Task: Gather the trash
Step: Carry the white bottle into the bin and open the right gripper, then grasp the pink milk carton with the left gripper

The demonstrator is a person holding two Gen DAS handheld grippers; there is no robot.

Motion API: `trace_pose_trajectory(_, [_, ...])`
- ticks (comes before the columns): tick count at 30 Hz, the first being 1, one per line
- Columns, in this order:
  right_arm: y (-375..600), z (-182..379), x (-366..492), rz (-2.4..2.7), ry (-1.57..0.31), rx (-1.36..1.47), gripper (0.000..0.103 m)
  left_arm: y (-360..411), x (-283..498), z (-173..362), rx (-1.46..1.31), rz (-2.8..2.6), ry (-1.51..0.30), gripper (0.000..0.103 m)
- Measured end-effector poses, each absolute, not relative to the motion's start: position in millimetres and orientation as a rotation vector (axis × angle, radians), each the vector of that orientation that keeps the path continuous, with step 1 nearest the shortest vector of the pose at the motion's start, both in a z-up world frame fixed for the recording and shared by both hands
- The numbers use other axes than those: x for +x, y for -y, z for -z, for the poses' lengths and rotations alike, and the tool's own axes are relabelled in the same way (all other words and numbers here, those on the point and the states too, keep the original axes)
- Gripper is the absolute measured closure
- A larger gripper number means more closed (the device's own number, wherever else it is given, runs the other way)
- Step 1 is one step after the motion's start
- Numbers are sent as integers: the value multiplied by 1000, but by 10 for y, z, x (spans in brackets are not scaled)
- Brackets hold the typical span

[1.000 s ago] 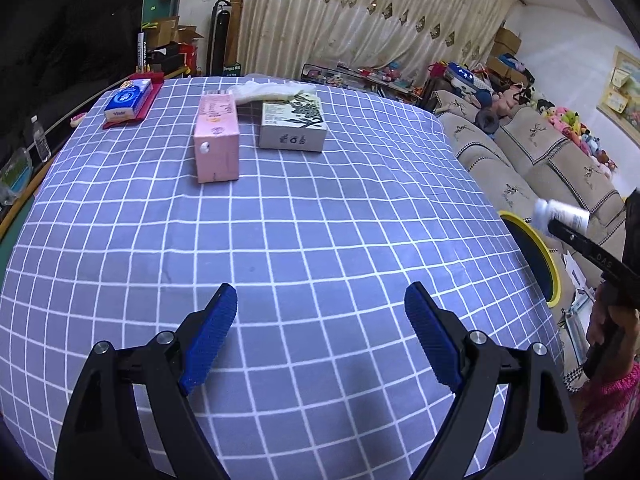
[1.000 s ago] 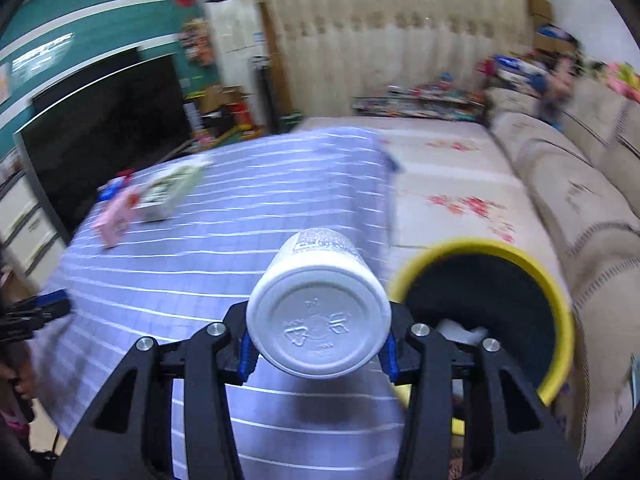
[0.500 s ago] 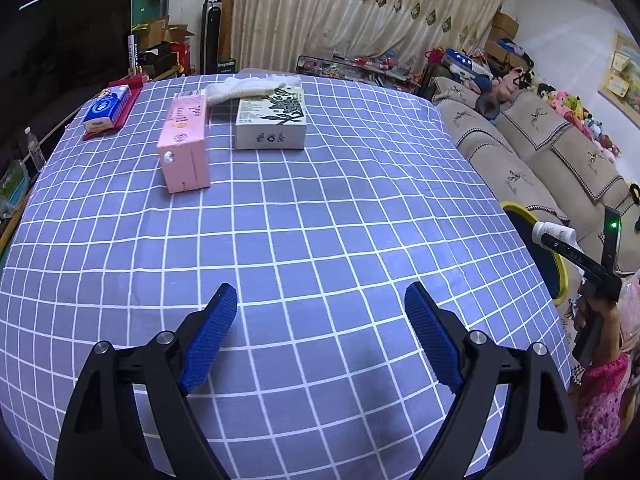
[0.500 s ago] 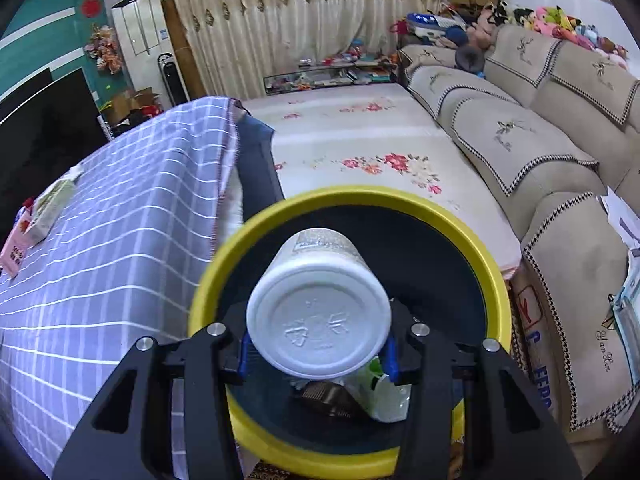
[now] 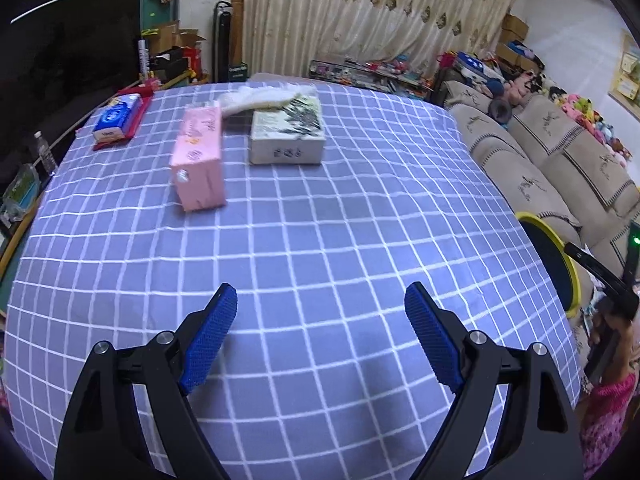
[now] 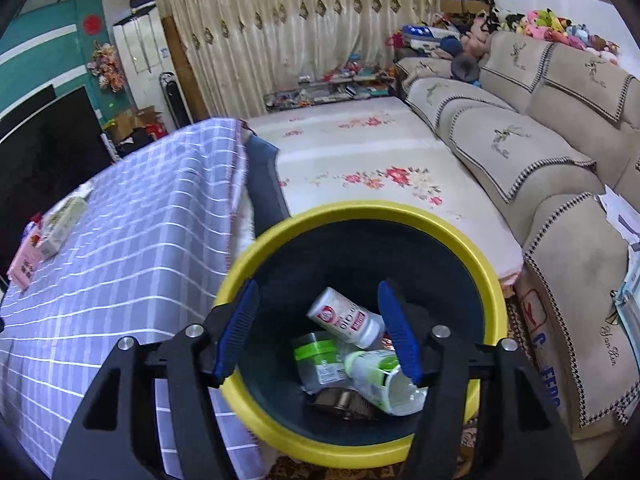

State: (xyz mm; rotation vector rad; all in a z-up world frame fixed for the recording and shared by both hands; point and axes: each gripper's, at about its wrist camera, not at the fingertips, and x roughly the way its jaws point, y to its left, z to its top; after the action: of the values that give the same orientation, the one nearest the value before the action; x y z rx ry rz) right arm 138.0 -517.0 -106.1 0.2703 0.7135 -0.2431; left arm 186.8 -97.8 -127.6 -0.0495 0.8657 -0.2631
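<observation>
Right hand-held gripper [image 6: 318, 330] wide and empty above yellow-rimmed bin [image 6: 360, 216]; white bottle [image 6: 346, 318] lying inside, below the fingers. Left hand-held gripper [image 5: 320, 336] wide over table [image 5: 320, 240]. Best withdrawn straight up, clear of the rim.

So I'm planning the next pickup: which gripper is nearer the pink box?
Left. The left gripper hovers over the table facing the pink box; the right gripper is over the yellow bin, off the table.
</observation>
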Motion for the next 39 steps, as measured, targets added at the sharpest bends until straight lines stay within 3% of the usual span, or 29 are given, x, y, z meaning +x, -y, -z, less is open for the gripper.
trace_pose_trajectory(28, [4848, 946, 1437, 156, -685, 269, 41, 490, 2986, 1343, -71, -1, -845, 18])
trace_pose_trajectory(39, [4812, 981, 1474, 143, -694, 274, 41, 433, 3247, 1540, -88, -34, -887, 51])
